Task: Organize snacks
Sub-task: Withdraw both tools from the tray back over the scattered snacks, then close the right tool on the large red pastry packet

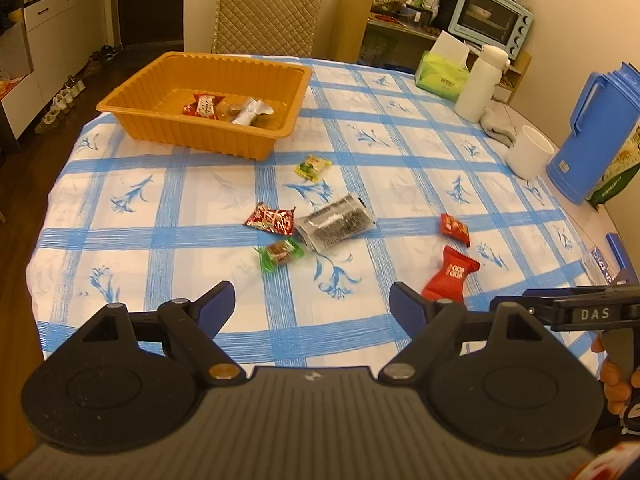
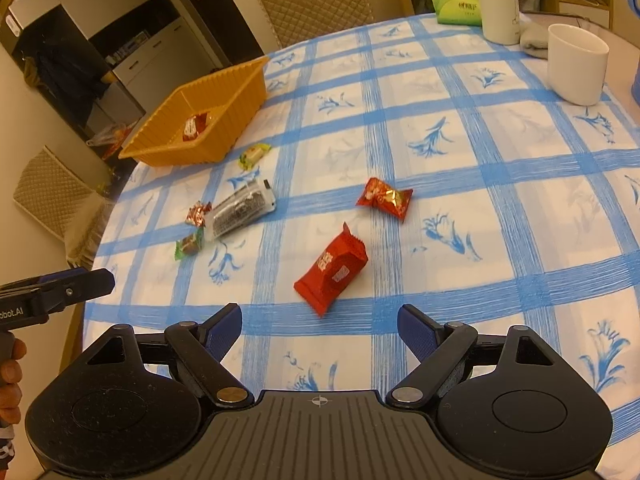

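Observation:
An orange basket (image 1: pixel 132 114) (image 2: pixel 240 92) stands at the far left of the table, with a red snack (image 1: pixel 203 105) and a silver packet (image 1: pixel 250 111) inside. Loose on the cloth lie a yellow-green candy (image 1: pixel 313 167), a red foil candy (image 1: pixel 271 219), a grey seaweed packet (image 1: pixel 335 226) (image 2: pixel 240 212), a green-wrapped candy (image 1: pixel 280 254), a small red candy (image 1: pixel 455 227) (image 2: pixel 385 197) and a bigger red packet (image 1: pixel 450 276) (image 2: pixel 331 270). My left gripper (image 1: pixel 312 304) hangs open above the cloth, short of the green-wrapped candy. My right gripper (image 2: pixel 320 326) is open just before the bigger red packet.
A white cup (image 2: pixel 576 64), a white bottle (image 1: pixel 482 82), a green tissue pack (image 1: pixel 442 76), a grey cloth (image 1: pixel 498 126) and a blue jug (image 1: pixel 592 136) crowd the table's far right. A quilted chair (image 1: pixel 268 8) stands behind the basket. The table edge falls away at left.

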Demonstrator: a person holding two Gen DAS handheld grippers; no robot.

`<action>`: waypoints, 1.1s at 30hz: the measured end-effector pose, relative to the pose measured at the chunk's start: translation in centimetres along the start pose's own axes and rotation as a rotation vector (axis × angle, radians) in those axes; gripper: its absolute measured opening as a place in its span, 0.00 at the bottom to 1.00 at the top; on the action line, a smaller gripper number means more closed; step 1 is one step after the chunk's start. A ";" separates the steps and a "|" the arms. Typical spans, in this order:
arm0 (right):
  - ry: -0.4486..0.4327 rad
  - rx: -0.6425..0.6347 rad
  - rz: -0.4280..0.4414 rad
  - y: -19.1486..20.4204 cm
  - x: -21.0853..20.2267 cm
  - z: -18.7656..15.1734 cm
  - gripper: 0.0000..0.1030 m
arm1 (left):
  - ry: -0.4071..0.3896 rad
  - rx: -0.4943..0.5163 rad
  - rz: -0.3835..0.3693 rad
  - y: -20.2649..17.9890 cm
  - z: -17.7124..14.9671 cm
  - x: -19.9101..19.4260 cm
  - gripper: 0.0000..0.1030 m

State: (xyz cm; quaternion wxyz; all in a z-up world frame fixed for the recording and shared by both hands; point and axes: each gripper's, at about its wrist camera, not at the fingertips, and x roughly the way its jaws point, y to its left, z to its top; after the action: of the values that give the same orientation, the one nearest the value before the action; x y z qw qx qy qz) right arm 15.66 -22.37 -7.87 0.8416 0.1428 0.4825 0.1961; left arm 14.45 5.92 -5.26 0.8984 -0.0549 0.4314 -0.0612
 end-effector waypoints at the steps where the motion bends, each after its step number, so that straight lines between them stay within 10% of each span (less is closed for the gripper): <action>1: 0.002 0.000 -0.002 0.1 0.2 0.0 0.83 | 0.004 0.001 -0.001 0.0 0.0 0.2 0.81; 33: 0.008 0.009 -0.122 0.9 6.3 1.8 0.50 | 0.059 0.040 0.000 1.9 1.3 4.0 0.79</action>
State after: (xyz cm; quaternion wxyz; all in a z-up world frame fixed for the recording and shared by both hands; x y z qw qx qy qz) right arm 19.91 -18.72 -11.34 0.8495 0.1162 0.4944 0.1429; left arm 18.11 7.23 -7.83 0.8862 -0.0351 0.4563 -0.0715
